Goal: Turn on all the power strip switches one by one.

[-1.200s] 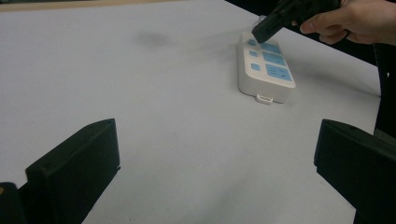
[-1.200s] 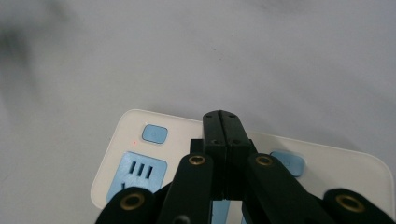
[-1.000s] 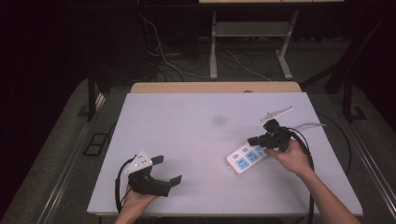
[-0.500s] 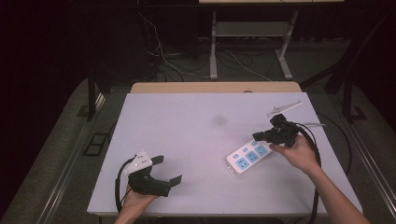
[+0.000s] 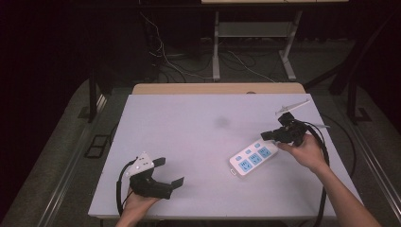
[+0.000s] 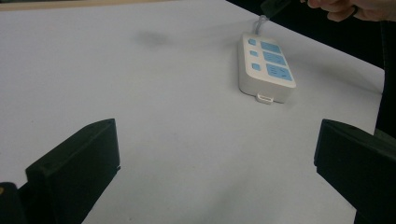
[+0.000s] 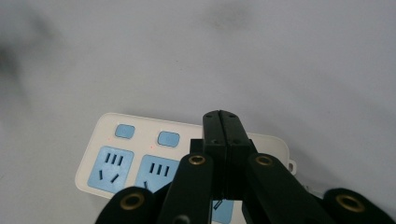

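Power strip [image 5: 251, 158] lies flat on the white bench [image 5: 189, 132], right of centre, with its long axis running diagonally from the near-left to the far-right in the high view. The blue sockets and switch buttons face up.

The right gripper [image 5: 268, 135] hangs over the strip's far-right end, just above it and slightly beyond. In the right gripper view the strip [image 7: 140, 158] sits directly under the jaws, which are pressed flat together with nothing between them; the gripper [image 7: 221, 116] is clenched and empty. The strip therefore lies below and slightly toward the person from this gripper.

The left gripper [image 5: 171, 171] rests at the near-left corner of the bench, well apart from the strip. Its jaws stand wide, released and empty; in the left gripper view the strip [image 6: 266, 67] appears far ahead and to the right, with bare bench between.

The right hand [image 5: 307, 151] is much the nearer of the two. Any press on a switch or socket would call for a short descent along the strip's upper face.

Compared with the earlier frames, the right gripper has lifted a little and drawn toward the far-right end of the strip. The left gripper and the strip have not moved.
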The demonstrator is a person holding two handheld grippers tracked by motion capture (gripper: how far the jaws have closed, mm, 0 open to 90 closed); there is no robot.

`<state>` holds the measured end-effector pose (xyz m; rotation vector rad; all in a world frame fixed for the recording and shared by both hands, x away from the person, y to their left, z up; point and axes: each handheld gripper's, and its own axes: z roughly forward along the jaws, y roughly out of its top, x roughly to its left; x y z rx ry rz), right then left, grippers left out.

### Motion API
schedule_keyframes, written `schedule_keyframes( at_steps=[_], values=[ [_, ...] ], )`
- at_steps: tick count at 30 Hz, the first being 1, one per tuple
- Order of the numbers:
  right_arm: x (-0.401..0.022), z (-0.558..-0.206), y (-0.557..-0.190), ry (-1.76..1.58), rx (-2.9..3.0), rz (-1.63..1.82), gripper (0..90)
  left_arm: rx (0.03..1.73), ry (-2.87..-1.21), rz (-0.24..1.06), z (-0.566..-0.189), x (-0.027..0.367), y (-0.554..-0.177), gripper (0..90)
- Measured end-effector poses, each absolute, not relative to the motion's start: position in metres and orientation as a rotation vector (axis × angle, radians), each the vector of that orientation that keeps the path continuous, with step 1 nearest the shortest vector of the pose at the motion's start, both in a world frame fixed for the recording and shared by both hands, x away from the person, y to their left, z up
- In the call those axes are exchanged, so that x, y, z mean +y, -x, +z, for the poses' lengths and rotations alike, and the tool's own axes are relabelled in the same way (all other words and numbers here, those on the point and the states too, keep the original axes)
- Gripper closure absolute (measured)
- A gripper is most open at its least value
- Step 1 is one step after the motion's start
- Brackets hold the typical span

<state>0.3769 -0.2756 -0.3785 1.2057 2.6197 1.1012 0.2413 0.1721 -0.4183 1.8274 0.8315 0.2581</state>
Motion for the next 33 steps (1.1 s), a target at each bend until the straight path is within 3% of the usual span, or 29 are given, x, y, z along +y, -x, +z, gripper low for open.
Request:
schedule_keyframes(
  at_steps=[33],
  values=[
    [-0.265, -0.401, -0.395, -1.217, 2.698, 1.033, 90.0, 0.834, -1.824, 0.259, -0.418, 0.173, -0.242, 0.0]
  ],
)
